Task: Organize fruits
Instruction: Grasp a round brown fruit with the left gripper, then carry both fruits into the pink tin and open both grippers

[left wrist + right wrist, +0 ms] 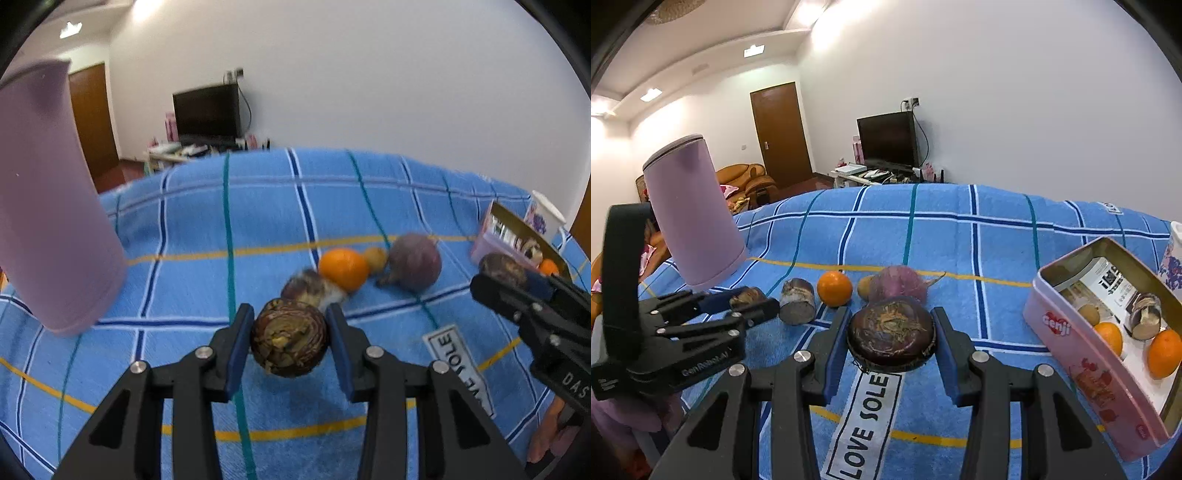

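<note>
Each gripper holds a dark brown fruit: the left gripper (290, 341) is clenched on a brown fruit (289, 338) just above the blue cloth (258, 206), the right gripper (891, 338) on a second brown fruit (891, 334). This looks like the pick-up step. Next, each should probably be carried to the pink tin (1067, 332) at the right, which already holds oranges, and released there.

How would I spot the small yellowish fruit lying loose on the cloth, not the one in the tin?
Start at the blue checked towel covering the table and find the row of produce along its yellow stripe. There, the small yellowish fruit sits wedged between the round orange and the big purple root vegetable. It is the smallest and palest thing in that row.
</note>
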The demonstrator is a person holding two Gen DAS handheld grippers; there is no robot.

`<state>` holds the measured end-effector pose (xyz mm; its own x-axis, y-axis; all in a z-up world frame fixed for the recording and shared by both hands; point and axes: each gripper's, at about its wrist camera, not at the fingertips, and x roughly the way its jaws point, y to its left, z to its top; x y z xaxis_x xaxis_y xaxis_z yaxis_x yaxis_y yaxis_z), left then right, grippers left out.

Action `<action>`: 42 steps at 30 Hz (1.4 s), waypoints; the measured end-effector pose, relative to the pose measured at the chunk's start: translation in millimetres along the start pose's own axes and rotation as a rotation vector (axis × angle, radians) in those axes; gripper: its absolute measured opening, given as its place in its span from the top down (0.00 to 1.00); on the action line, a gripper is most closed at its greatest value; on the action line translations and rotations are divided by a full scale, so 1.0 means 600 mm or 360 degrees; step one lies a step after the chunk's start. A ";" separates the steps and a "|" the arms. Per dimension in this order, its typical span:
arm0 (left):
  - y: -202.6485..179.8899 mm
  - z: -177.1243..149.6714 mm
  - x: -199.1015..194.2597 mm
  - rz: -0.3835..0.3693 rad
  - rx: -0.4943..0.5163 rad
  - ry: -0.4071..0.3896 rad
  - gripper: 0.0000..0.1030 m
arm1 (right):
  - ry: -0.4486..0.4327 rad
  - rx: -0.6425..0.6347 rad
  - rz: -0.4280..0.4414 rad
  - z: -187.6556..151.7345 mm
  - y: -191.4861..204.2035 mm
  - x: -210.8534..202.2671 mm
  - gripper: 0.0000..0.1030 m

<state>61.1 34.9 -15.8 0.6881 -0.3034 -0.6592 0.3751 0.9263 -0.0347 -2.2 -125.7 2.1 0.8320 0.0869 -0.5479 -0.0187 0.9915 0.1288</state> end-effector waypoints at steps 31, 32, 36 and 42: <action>-0.250 0.042 -0.056 -0.0313 0.0168 -0.0287 0.59 | -0.0146 0.0138 -0.0390 0.007 -0.245 -0.144 0.56; -0.262 0.046 -0.052 -0.0324 0.0178 -0.0283 0.59 | -0.0142 0.0140 -0.0405 0.005 -0.254 -0.147 0.56; -0.312 0.053 -0.035 -0.0369 0.0226 -0.0255 0.59 | -0.0113 0.0160 -0.0433 -0.006 -0.297 -0.155 0.56; -0.376 0.070 -0.001 -0.0417 0.0286 -0.0206 0.59 | -0.0052 0.0204 -0.0506 -0.010 -0.359 -0.148 0.56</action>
<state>2.2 -183.4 24.0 0.6225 -0.5626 -0.5441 0.6454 0.7622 -0.0497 -75.3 -346.0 17.8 0.8024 -0.2299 -0.5507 0.3125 0.9481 0.0594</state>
